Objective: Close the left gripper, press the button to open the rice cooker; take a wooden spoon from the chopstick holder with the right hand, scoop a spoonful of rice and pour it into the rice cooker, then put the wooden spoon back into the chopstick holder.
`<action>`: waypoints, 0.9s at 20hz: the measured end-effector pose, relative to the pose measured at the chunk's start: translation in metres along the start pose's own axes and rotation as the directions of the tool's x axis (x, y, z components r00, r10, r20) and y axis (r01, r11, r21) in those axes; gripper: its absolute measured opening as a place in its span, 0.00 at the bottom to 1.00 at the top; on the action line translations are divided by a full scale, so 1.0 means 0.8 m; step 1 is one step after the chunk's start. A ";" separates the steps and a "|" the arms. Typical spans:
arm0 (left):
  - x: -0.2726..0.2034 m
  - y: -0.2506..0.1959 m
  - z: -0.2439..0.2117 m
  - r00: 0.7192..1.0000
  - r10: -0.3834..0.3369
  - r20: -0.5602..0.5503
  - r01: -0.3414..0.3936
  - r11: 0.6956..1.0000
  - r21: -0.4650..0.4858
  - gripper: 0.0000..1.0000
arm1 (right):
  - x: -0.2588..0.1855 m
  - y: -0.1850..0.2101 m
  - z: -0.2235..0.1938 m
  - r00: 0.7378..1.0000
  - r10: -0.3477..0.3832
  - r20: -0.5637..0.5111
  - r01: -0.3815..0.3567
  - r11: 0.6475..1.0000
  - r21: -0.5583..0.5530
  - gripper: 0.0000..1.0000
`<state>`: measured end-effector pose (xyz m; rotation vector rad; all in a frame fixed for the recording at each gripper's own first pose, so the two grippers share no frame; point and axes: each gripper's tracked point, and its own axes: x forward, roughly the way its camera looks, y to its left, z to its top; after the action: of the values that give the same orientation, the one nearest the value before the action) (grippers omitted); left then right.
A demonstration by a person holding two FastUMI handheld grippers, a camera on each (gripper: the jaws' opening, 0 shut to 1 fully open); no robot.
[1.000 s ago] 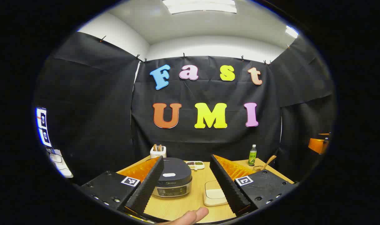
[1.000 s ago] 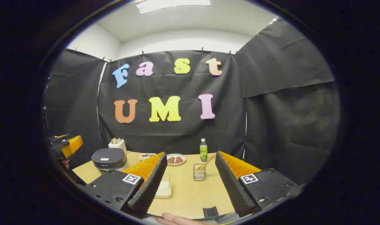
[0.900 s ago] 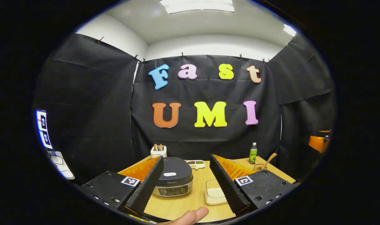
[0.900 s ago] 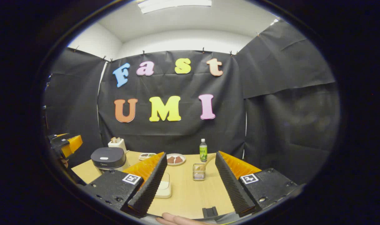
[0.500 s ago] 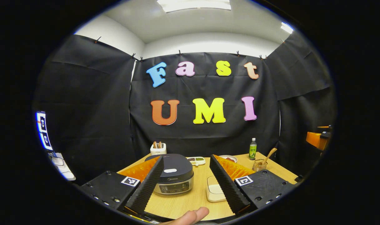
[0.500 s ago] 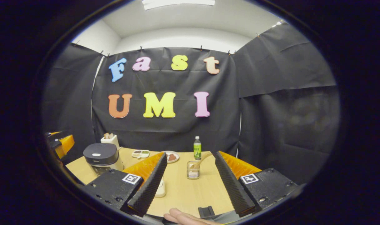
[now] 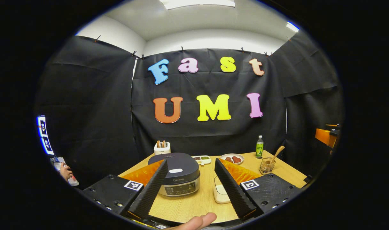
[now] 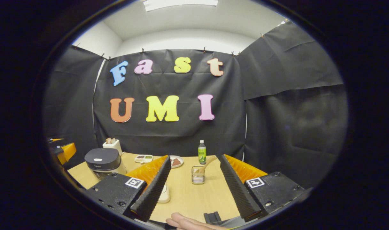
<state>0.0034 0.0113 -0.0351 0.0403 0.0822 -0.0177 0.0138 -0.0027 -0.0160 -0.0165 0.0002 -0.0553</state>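
Note:
A dark-lidded rice cooker point(image 7: 178, 175) point(image 8: 102, 162) stands with its lid down on the wooden table point(image 7: 194, 204). My left gripper point(image 7: 190, 209) hangs open in front of it, well apart from it. A wire chopstick holder point(image 7: 266, 165) point(image 8: 197, 175) at the right holds a wooden spoon point(image 7: 275, 154) point(image 8: 207, 163) leaning out. My right gripper point(image 8: 196, 212) is open, short of the holder. A cream container of rice point(image 7: 220, 193) point(image 8: 164, 195) lies right of the cooker. The other gripper's body point(image 8: 64, 150) shows at the left edge of the right gripper view.
A green bottle point(image 7: 259, 147) point(image 8: 202, 152), a plate of brown food point(image 7: 232, 158) point(image 8: 175, 161), a small divided dish point(image 7: 202, 159) and a white holder point(image 7: 162, 148) line the back. A fingertip point(image 7: 197, 221) shows at the bottom of each view.
Both grippers have risen and tilted slightly, so the table sits higher and fuller in each view. The jaws stay wide apart. No object has moved.

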 end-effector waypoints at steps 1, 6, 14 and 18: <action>0.003 0.003 -0.002 1.000 0.005 -0.005 -0.005 1.000 -0.003 0.95 | 0.001 0.000 0.001 1.000 0.003 0.005 -0.003 1.000 -0.001 1.00; 0.030 0.005 -0.013 0.999 -0.008 -0.038 0.008 1.000 -0.003 0.95 | 0.002 -0.008 -0.008 1.000 0.009 0.012 -0.009 1.000 0.012 1.00; 0.091 0.034 -0.054 0.991 0.021 -0.130 -0.024 0.999 -0.027 0.55 | 0.010 -0.020 -0.026 0.999 0.014 0.029 -0.015 0.998 0.067 1.00; 0.122 0.036 -0.086 0.977 -0.004 -0.214 -0.007 0.999 -0.047 0.04 | 0.012 -0.030 -0.033 0.999 -0.008 0.048 0.005 0.998 0.067 1.00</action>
<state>0.0956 0.0410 -0.1106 -0.0057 0.2985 -0.0099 0.0218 -0.0272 -0.0419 0.0495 -0.0504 -0.0611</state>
